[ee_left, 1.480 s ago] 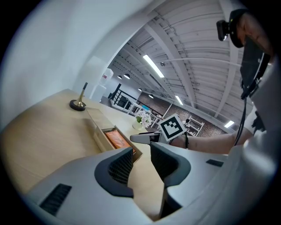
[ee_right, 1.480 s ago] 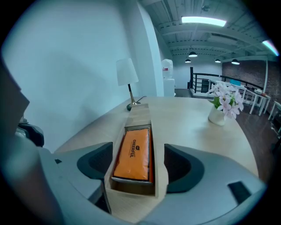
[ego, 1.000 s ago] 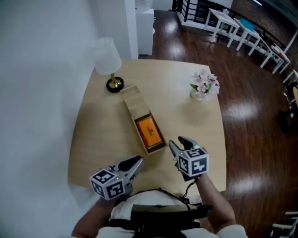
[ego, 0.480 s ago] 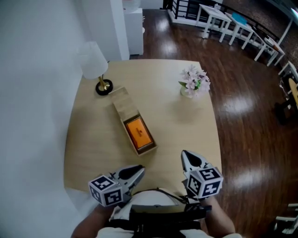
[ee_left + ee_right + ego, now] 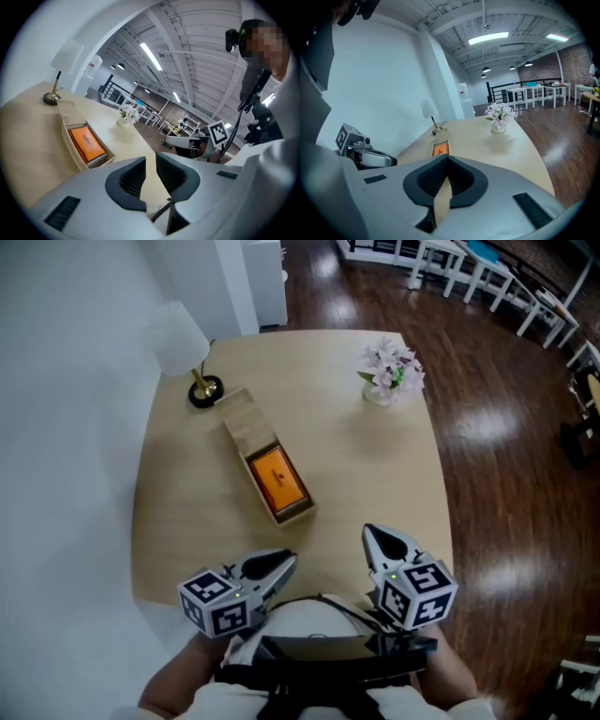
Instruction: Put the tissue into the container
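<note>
Right tool [image 5: 379, 540] has drawn back nearer, jaws together and empty; left tool [image 5: 279, 564] is closed too. Tissue pack [image 5: 277, 478] lies inside the container [image 5: 242, 418], so the task looks done and nothing more seems needed.

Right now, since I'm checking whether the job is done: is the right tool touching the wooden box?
Apart. The head view shows bare tabletop between the right tool and the wooden box.

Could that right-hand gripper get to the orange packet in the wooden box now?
Probably yes. The orange packet lies uncovered in the open end of the wooden box, with only bare table between it and the right gripper. Its jaws are shut, so they must open first.
</note>
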Tool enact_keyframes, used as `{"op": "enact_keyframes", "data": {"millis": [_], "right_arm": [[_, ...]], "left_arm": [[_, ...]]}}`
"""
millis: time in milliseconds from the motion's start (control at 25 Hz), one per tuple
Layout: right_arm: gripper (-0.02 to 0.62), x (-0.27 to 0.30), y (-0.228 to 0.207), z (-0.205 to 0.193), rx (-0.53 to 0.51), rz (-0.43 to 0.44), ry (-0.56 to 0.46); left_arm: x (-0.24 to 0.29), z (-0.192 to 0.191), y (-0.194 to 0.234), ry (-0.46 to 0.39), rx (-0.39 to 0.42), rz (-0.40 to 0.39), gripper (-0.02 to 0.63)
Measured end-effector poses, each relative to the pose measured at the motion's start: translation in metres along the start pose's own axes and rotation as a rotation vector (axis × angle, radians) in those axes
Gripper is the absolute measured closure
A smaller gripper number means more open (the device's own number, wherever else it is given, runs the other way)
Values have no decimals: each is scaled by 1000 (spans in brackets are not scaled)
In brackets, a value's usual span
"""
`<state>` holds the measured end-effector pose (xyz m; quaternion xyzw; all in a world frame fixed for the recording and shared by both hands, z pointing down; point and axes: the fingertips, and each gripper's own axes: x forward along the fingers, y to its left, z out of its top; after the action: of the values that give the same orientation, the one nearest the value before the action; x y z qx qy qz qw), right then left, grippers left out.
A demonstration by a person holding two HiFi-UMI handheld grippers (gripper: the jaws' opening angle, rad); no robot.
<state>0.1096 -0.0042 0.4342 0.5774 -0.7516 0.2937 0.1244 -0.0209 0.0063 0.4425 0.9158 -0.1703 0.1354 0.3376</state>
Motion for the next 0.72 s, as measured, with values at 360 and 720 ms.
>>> {"op": "enact_keyframes", "data": {"millis": [360, 720], "right_arm": [[595, 2, 6, -7, -13, 18, 21], [595, 3, 8, -8, -27, 22, 31]], "left_arm": [[-2, -3, -2, 6, 0, 7, 546], [-1, -2, -3, 14, 9, 4, 546]]}}
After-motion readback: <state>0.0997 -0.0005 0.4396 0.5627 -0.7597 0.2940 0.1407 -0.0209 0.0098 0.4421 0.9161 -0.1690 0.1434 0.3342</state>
